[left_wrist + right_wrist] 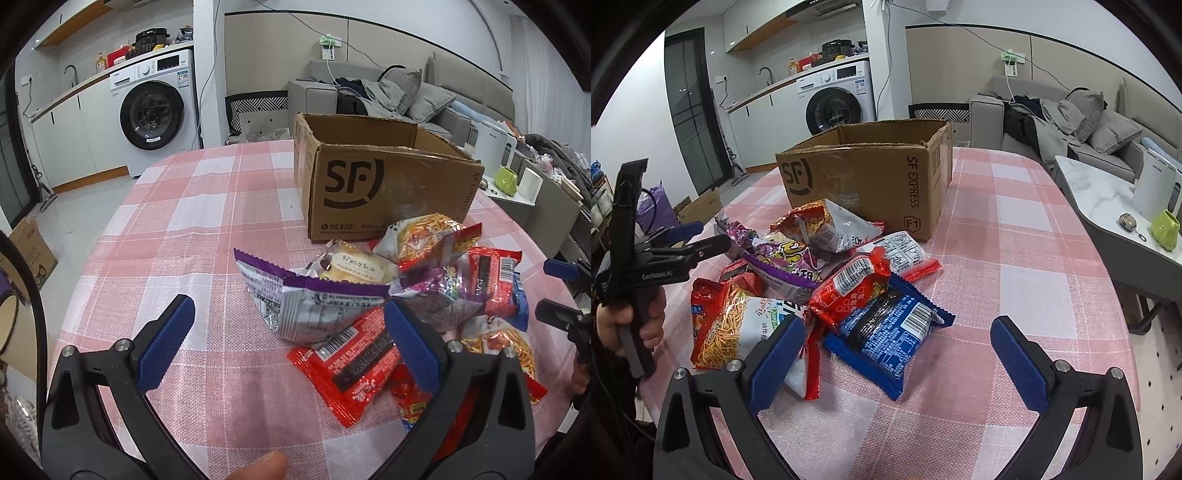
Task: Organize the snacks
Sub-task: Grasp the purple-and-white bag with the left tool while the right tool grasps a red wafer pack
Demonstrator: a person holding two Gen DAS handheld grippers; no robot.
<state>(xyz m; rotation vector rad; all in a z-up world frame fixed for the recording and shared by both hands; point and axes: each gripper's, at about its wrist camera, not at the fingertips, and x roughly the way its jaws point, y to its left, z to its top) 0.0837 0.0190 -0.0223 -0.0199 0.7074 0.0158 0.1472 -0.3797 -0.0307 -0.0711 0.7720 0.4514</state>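
Nearest the left wrist camera, the left gripper [286,339] has its jaws spread wide and empty, the right blue pad [410,343] lying over a red snack packet [351,365] and the silver-and-purple packet [306,299] just ahead of the gap. In the right wrist view, the right gripper [899,350] is likewise wide open and holds nothing; a blue packet [890,339] lies between its pads, with a noodle-snack bag [735,328] touching the left one. The snacks form a loose, overlapping heap on the pink checked tablecloth [1015,258], just in front of the open SF Express cardboard box [871,181], which appears empty as far as its interior shows. The step in hand is judged to be a first pick. It is best done by taking a topmost, unencumbered packet, closing on a crimped edge or the flat body rather than a puffed middle, and lifting clear before carrying it over the box rim, so neighbouring packets are not dragged off the table.
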